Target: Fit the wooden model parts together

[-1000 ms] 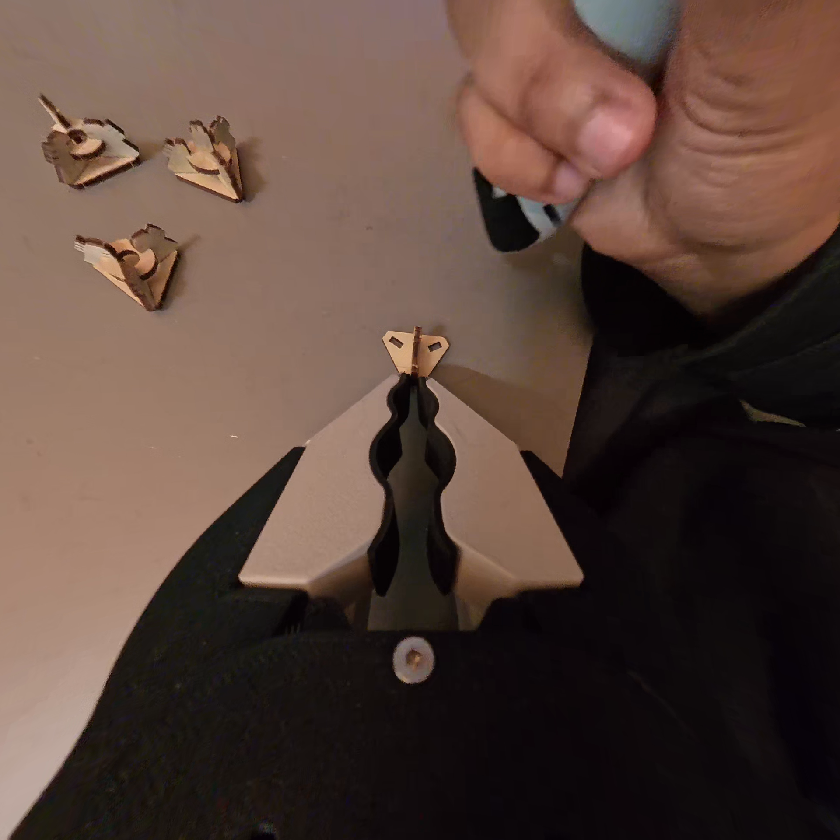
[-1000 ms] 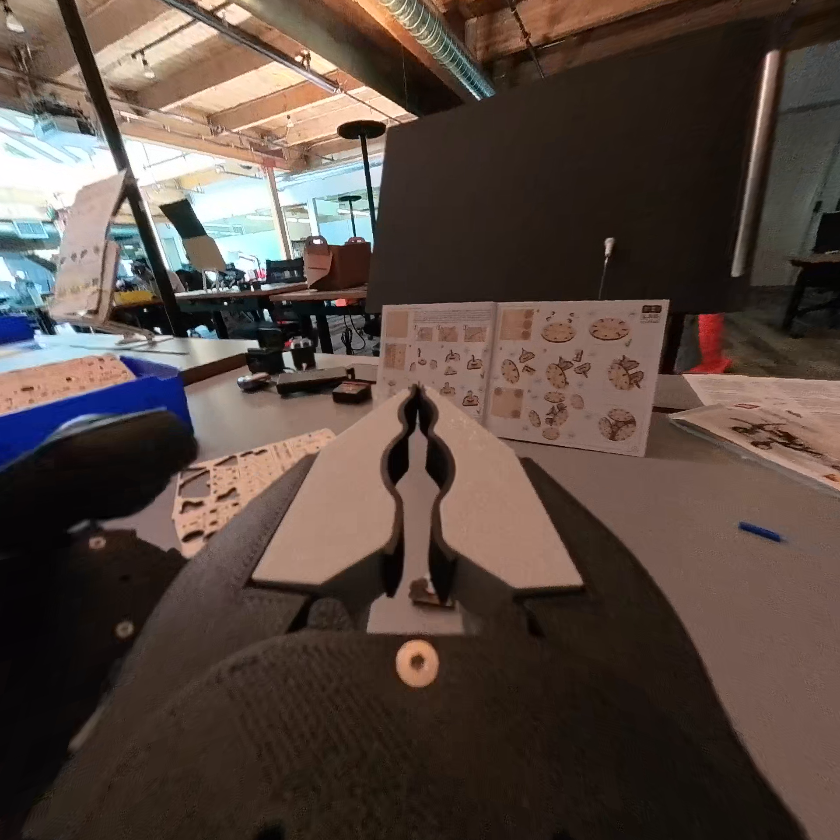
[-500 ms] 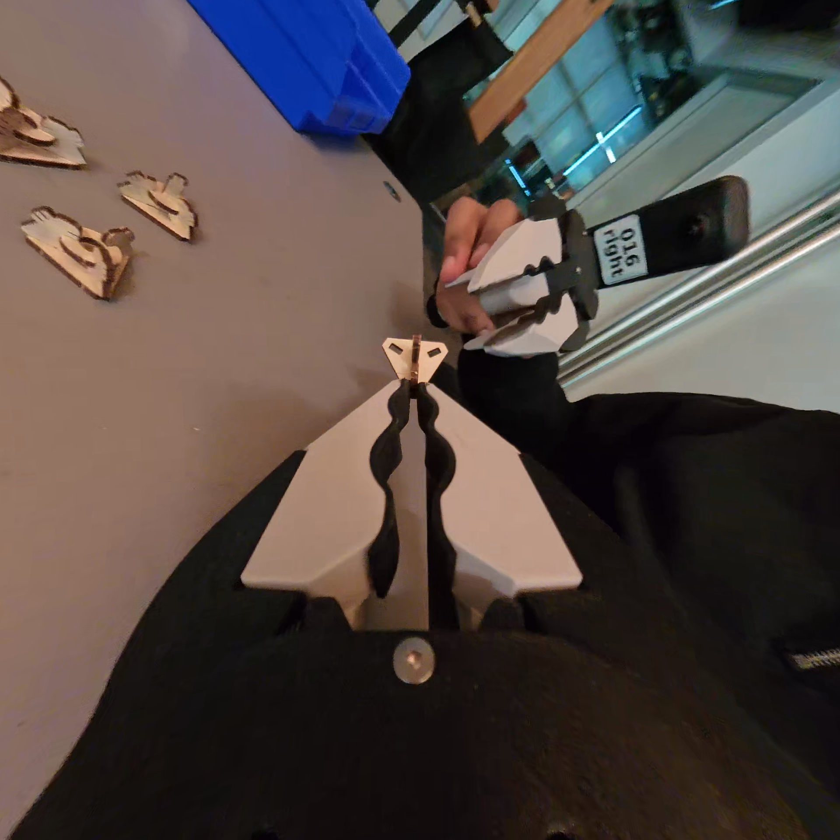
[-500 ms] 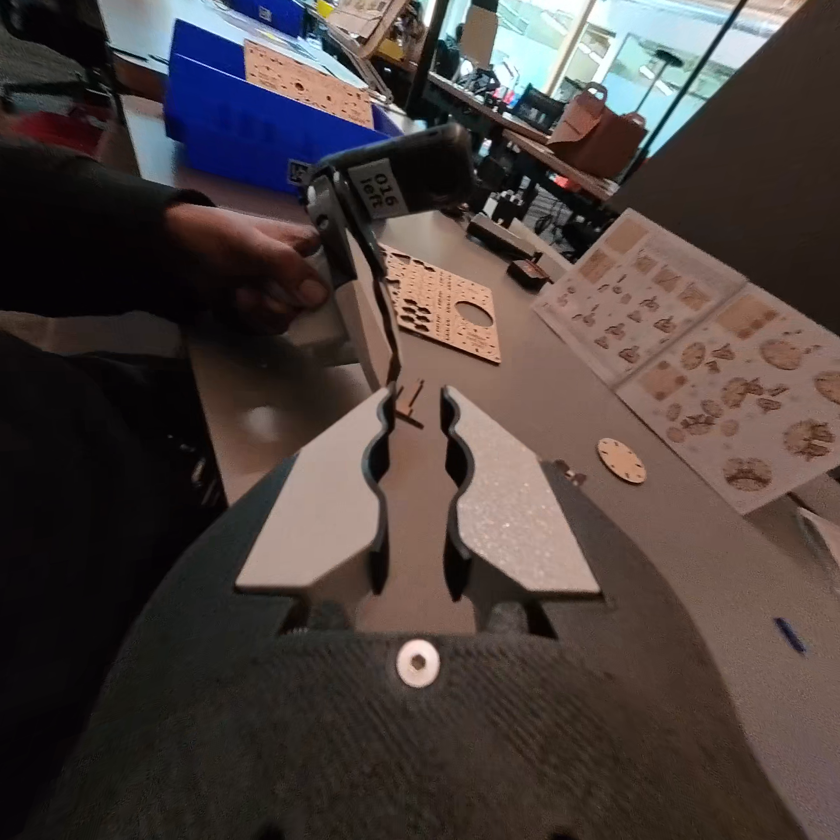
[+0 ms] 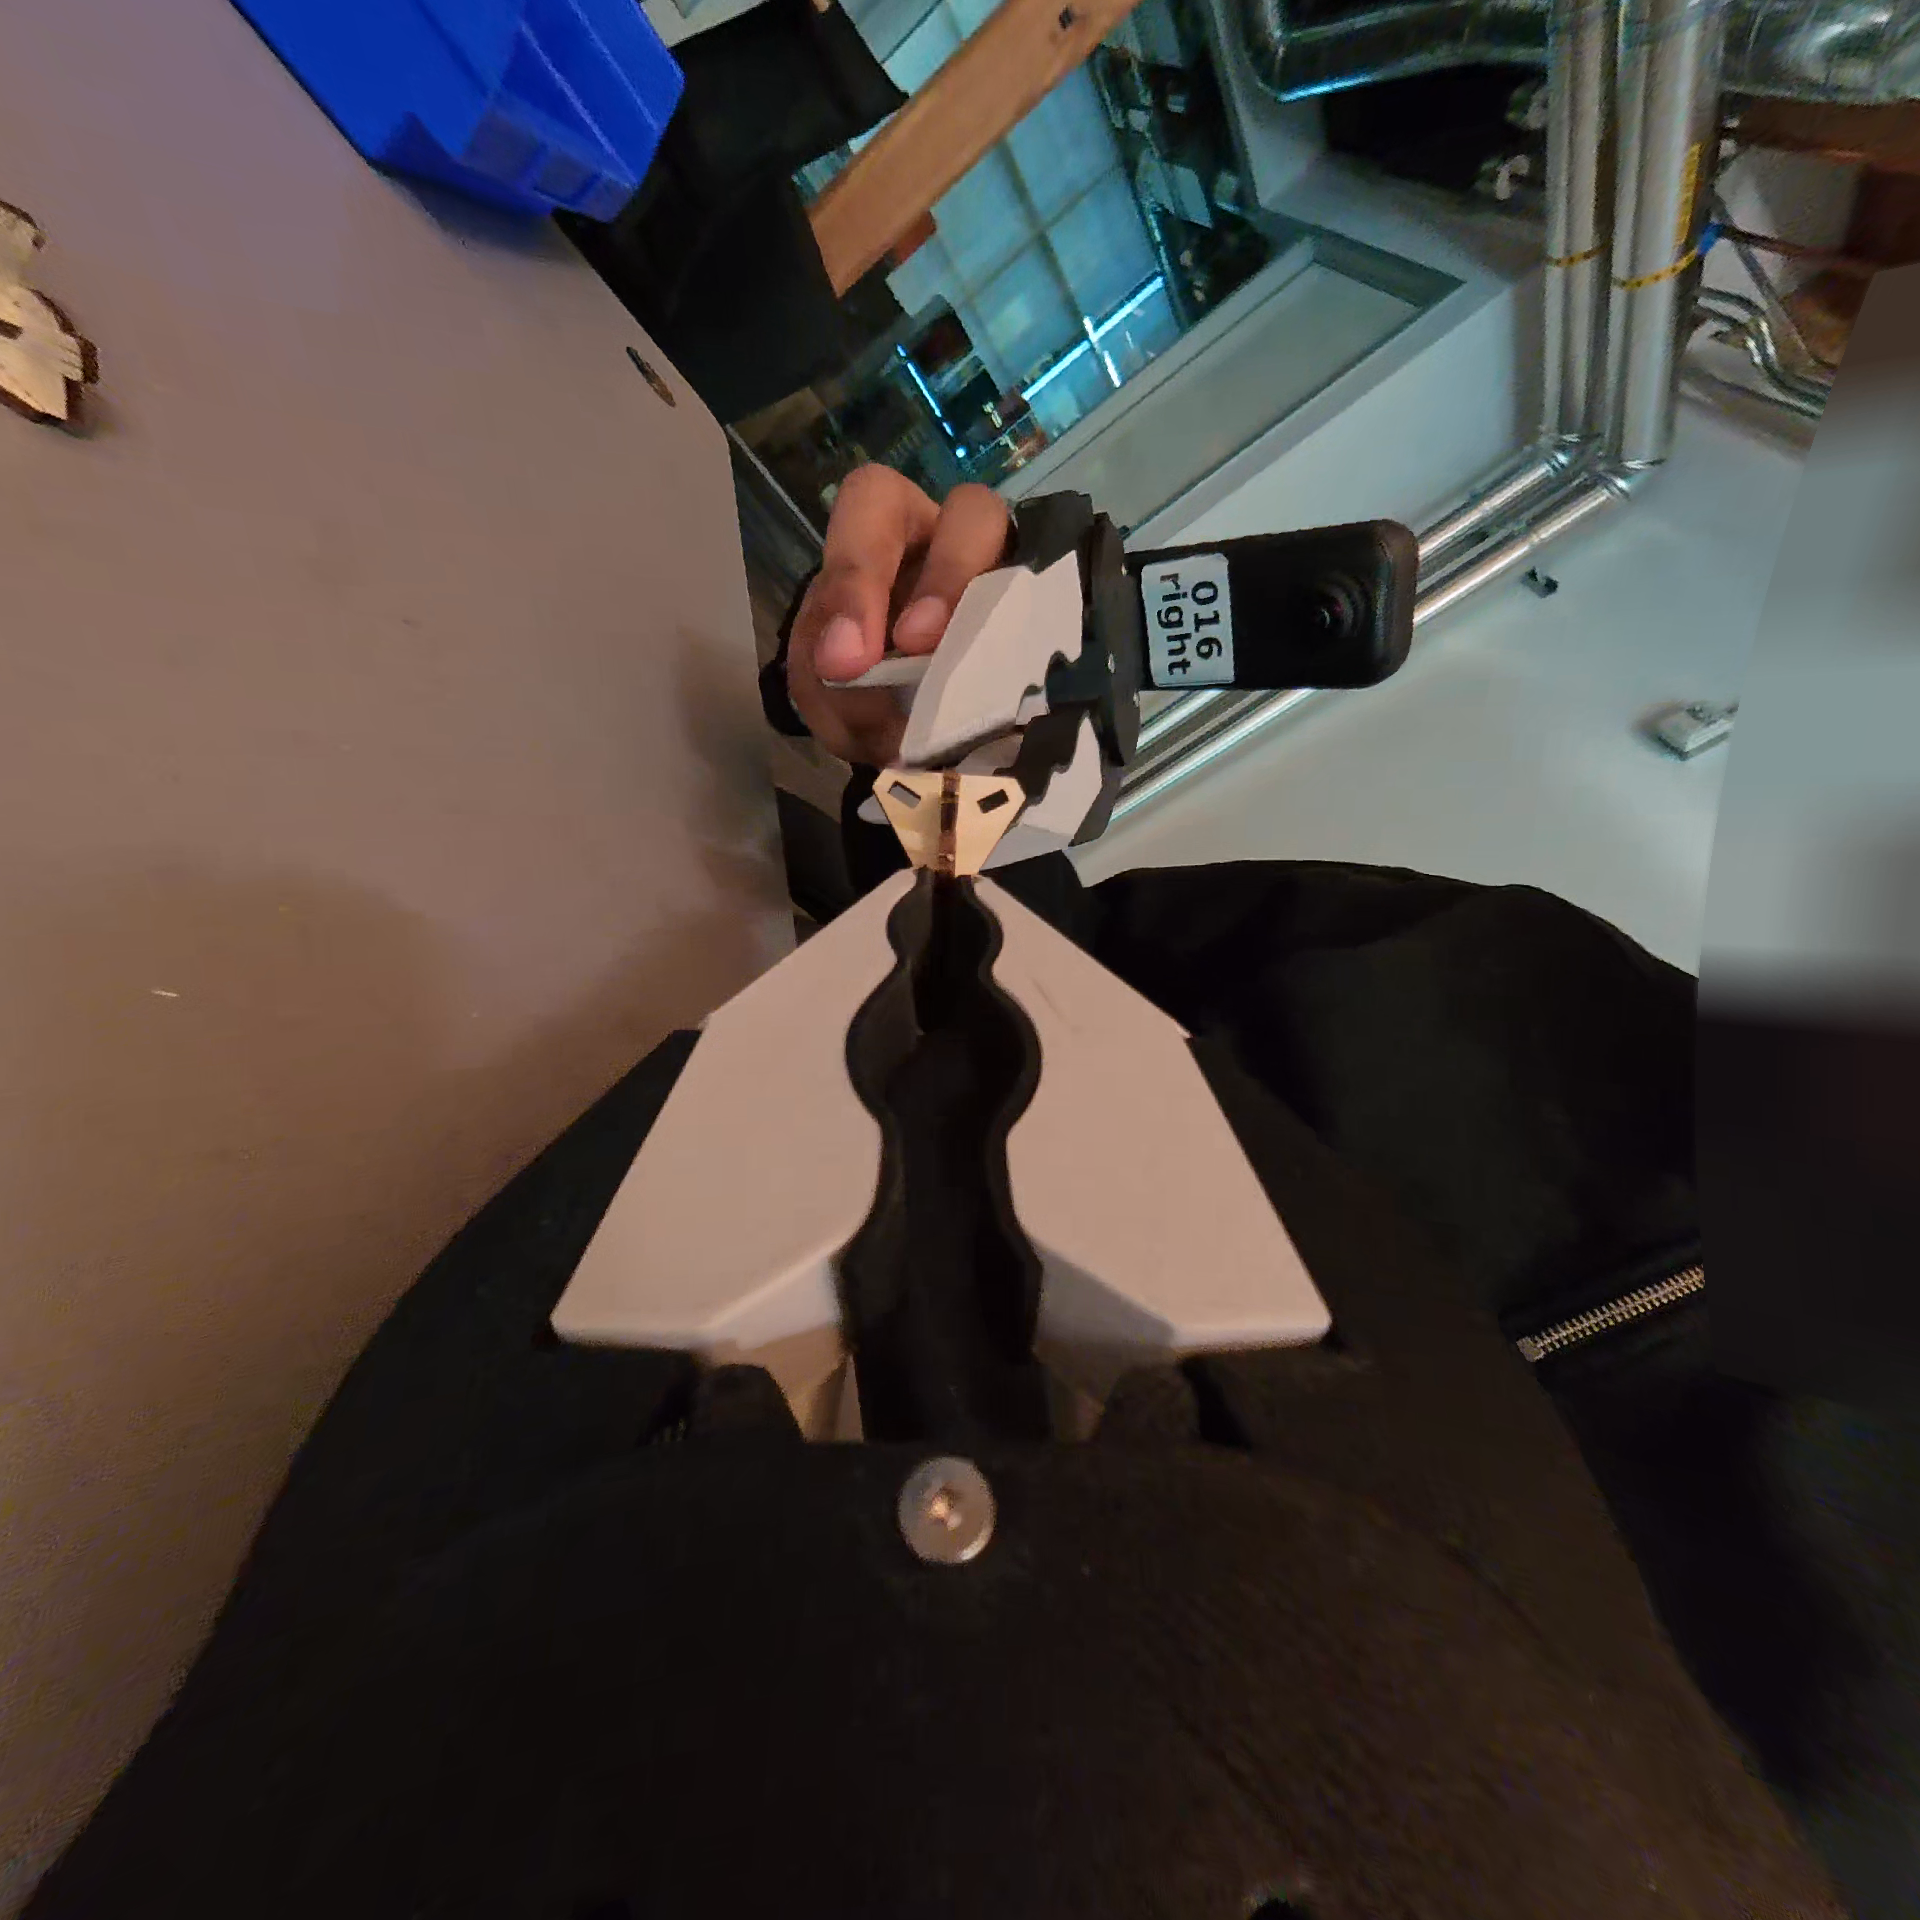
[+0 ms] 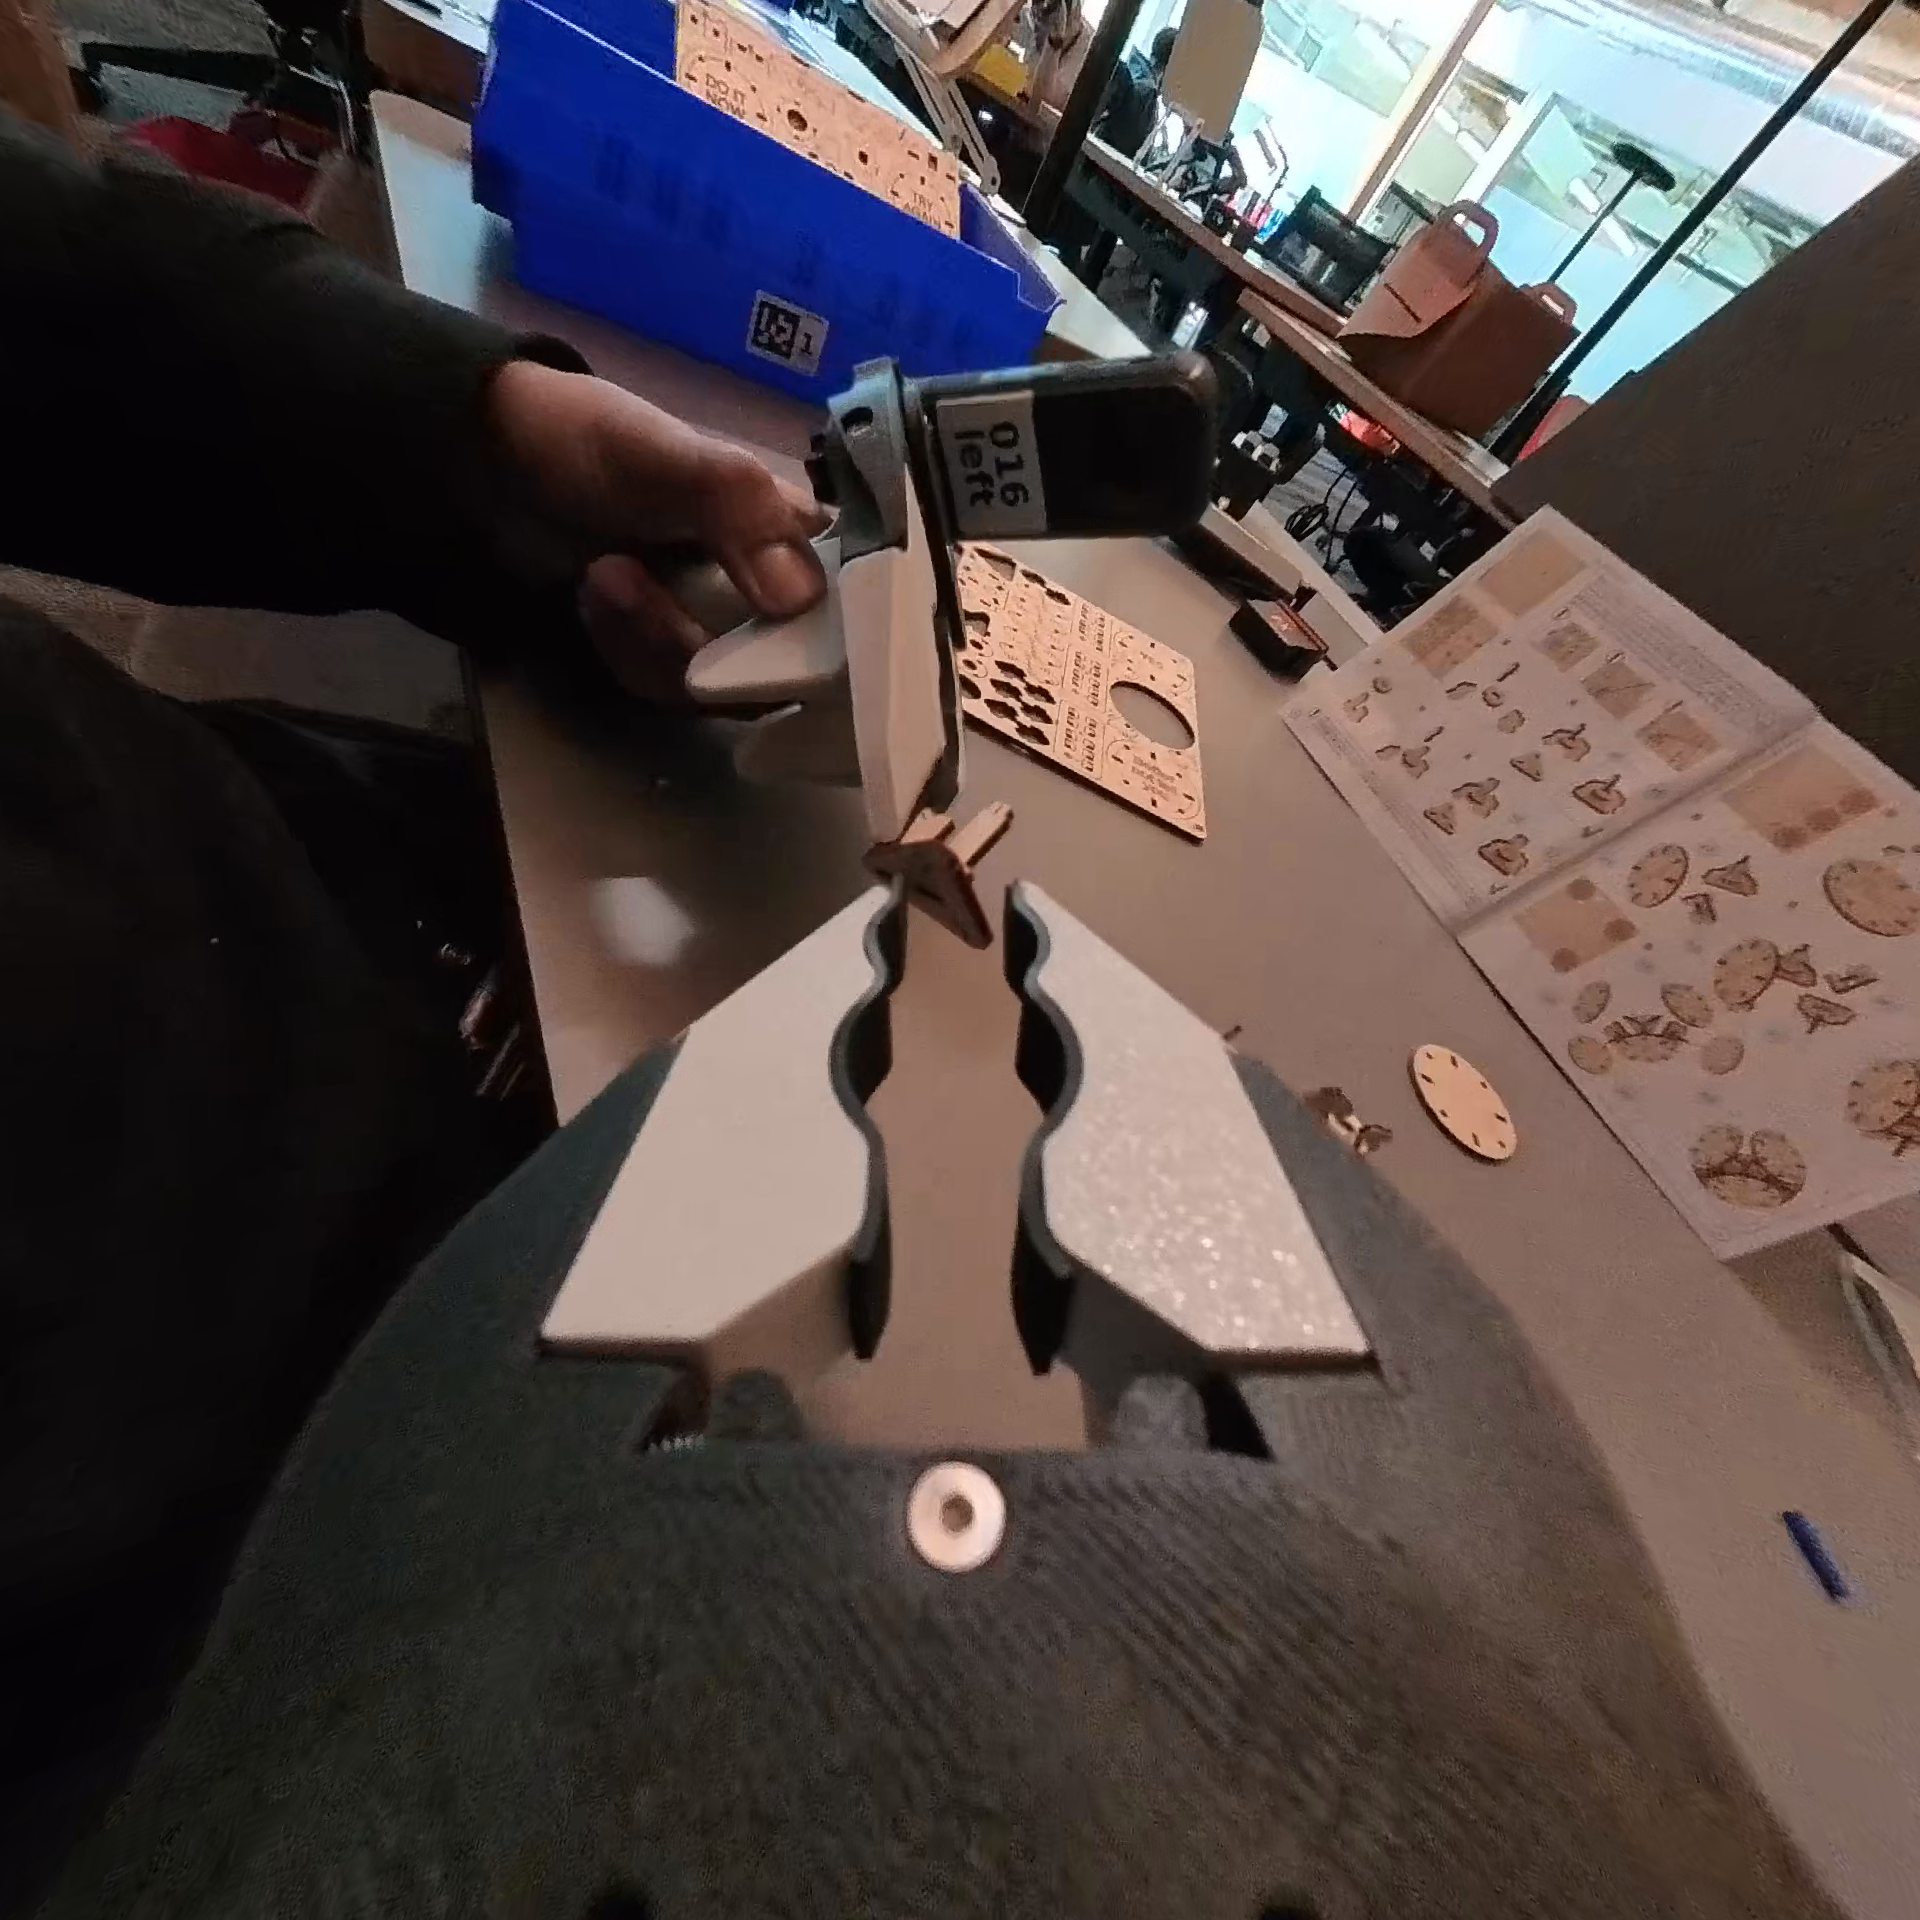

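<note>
Now left tool [image 5: 943, 871] clamped on small wooden piece [image 5: 945, 821], right tool [image 6: 951, 902] parted just beside it.

Both cams sit right behind their own claw, looking along the fingers. The left one is rolled sideways, facing off the table [image 5: 312, 727] edge; the right one looks across it. Each catches the other claw up close, nearly tip to tip.

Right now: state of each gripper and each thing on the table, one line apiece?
left gripper: shut on small wooden piece, held off the table.
right gripper: open, pads either side of the piece, not pressing.
blue bin: holds a wooden sheet.
punched wooden sheet: flat, cutouts empty.
instruction booklet: open flat.
wooden disc: lying flat.
</note>
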Demonstrator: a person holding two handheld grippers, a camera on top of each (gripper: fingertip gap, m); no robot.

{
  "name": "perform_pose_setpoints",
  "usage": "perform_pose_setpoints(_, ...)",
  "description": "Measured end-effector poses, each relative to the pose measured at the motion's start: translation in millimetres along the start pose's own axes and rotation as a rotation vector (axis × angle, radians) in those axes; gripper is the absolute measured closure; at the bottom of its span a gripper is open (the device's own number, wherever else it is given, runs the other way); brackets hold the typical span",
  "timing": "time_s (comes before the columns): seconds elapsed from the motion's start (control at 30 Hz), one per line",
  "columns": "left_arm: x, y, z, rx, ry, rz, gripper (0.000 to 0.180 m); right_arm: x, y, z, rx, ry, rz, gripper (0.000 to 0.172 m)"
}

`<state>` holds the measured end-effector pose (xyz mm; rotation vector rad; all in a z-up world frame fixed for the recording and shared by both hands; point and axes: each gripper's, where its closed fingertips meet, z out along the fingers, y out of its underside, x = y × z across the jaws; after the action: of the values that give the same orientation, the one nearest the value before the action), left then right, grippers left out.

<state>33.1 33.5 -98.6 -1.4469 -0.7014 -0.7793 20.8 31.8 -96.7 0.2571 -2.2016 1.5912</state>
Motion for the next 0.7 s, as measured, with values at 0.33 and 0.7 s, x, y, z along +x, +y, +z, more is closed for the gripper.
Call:
perform_pose_setpoints(0.33, 11.5, -25.9, -11.3, 0.177, -0.058, 0.250, 0.140, 17.6, -13.7, -10.1, 0.081, 0.086, 0.004, 0.170)
perform_pose_setpoints(0.7, 45.5, -15.0, 1.6, 0.121, -0.368, 0.991, 0.150, -5.6, -33.5, -11.9, 0.070, 0.050, -0.205, 0.170)
